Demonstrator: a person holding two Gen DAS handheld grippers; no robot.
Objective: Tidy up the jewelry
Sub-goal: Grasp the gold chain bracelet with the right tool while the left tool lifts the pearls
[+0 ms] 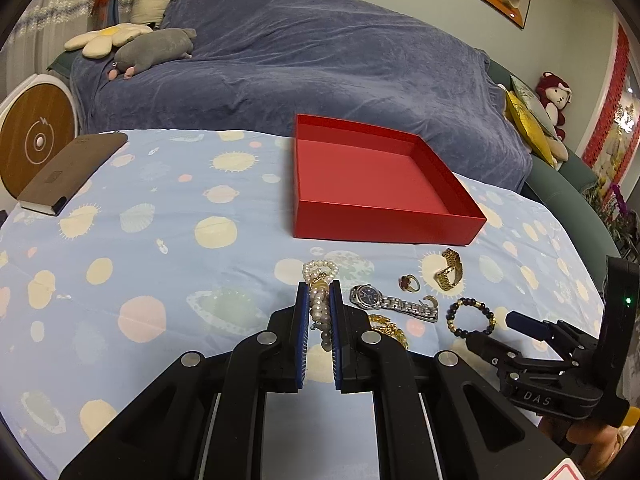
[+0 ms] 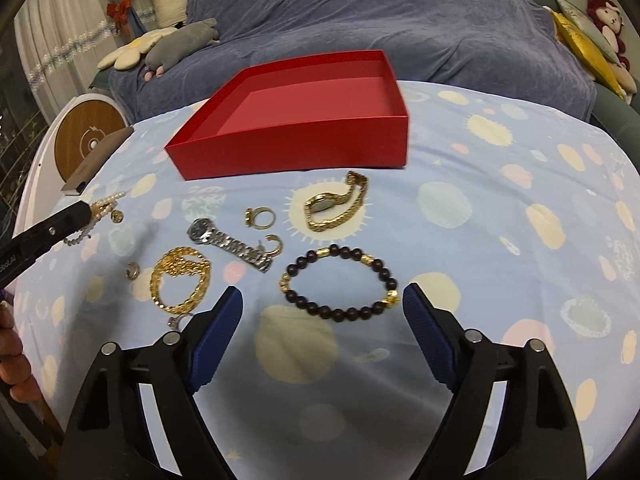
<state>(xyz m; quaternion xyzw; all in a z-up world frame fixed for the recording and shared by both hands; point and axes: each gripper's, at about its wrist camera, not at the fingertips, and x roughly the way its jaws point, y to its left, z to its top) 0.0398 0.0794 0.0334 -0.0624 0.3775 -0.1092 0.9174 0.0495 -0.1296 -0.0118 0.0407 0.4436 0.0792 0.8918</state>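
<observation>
1. Left wrist view: the left gripper (image 1: 319, 292) has its jaws clamped on a pearl bracelet (image 1: 320, 280), whose beads bunch between the blue pads just above the tabletop (image 1: 160, 240).
2. A red box (image 1: 384, 228), open-topped, sits beyond the bracelet on the patterned cloth.
3. Right wrist view: the right gripper (image 2: 322, 300) hangs with jaws wide apart, near a dark bead bracelet (image 2: 340, 278) lying flat.
4. Nearby lie a silver watch (image 2: 228, 242), a gold chain (image 2: 180, 280), a gold ring (image 2: 260, 216) and a gold watch (image 2: 334, 202), all outside the box.
</observation>
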